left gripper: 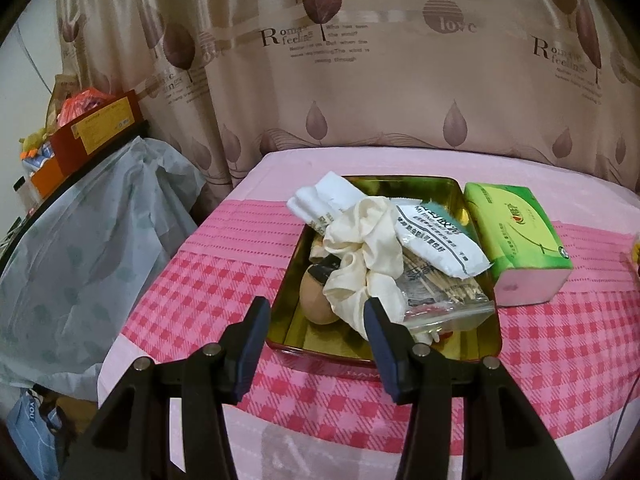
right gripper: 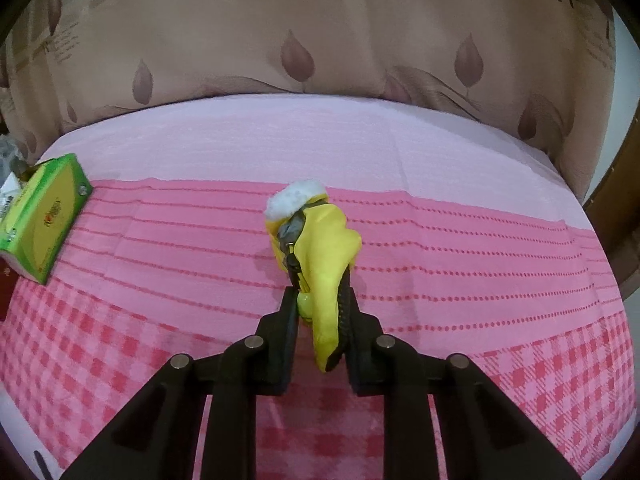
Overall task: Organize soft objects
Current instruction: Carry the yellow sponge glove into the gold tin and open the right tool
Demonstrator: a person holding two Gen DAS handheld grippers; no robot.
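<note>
A gold metal tin (left gripper: 456, 196) lies on the pink checked cloth and holds a cream scrunchie (left gripper: 360, 256), a white sachet (left gripper: 436, 240), a white folded cloth (left gripper: 320, 196), a tan egg-shaped sponge (left gripper: 316, 300) and a clear bag of sticks (left gripper: 444, 300). My left gripper (left gripper: 318, 312) stands open at the tin's near end, nothing between its fingers. In the right wrist view my right gripper (right gripper: 320, 296) is shut on a yellow soft toy (right gripper: 324, 248) with a white fluffy end and a grey zip, held just above the cloth.
A green tissue pack (left gripper: 516, 236) lies right of the tin, and shows as the green pack (right gripper: 44, 216) at the left in the right wrist view. A patterned curtain (left gripper: 360, 80) hangs behind. A grey-covered stand (left gripper: 88, 232) with boxes is at the left.
</note>
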